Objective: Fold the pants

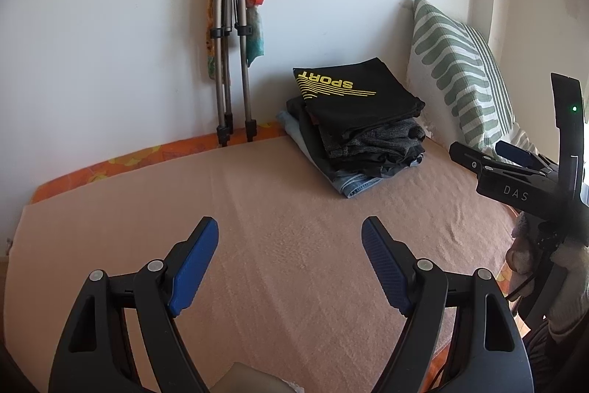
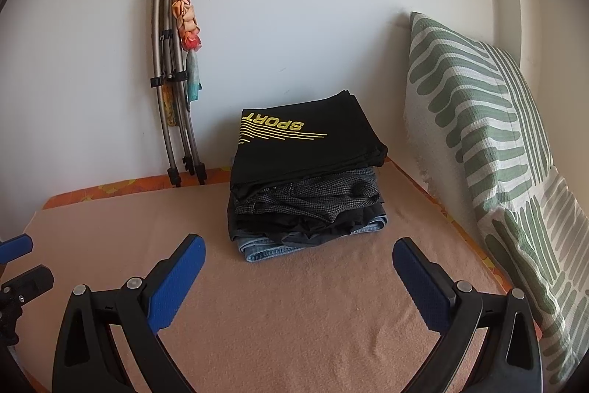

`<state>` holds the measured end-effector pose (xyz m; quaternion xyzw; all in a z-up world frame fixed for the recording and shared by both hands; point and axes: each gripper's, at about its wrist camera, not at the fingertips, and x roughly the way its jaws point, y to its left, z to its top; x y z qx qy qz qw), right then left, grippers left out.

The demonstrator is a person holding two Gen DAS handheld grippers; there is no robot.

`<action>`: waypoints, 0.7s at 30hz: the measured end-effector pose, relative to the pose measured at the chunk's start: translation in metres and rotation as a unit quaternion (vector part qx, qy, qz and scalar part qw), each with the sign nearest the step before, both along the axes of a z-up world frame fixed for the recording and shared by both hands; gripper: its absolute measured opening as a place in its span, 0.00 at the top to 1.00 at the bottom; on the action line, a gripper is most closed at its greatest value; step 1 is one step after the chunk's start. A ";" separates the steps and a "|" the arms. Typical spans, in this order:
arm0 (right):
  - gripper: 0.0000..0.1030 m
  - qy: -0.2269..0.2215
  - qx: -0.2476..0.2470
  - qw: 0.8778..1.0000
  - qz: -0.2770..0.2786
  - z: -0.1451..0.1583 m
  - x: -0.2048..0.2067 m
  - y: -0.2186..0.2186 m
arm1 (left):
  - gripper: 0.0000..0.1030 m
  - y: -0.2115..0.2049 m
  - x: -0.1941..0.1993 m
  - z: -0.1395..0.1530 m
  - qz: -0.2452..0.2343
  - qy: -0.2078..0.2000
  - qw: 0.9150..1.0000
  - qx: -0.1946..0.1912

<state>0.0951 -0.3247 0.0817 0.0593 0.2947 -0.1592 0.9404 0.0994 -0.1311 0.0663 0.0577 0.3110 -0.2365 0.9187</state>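
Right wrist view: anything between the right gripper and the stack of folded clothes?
Nothing visible. Only bare pink blanket lies between the open right gripper and the stack of folded clothes. The striped pillow stands off to the right, the folded tripod leans on the wall at the left; neither crosses the path.

White wall (image 2: 294, 6) behind peach-blanketed bed (image 2: 294, 319)

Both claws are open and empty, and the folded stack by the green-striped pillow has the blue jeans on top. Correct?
Not quite. The black SPORT garment tops the stack; the jeans lie at the bottom, as the right wrist view shows. Both the left claw and right claw are open and empty.
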 end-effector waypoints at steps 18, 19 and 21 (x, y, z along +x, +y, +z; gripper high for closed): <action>0.00 0.001 0.006 1.000 0.006 -0.002 0.000 -0.004 | 0.22 -0.002 0.000 -0.002 -0.005 0.005 1.000 -0.001; 0.00 0.001 0.006 1.000 0.006 -0.002 0.001 -0.004 | 0.22 -0.003 -0.001 -0.002 -0.006 0.005 1.000 0.000; 0.00 0.002 0.006 1.000 0.006 -0.002 0.001 -0.003 | 0.22 -0.003 -0.001 -0.002 -0.006 0.006 1.000 0.000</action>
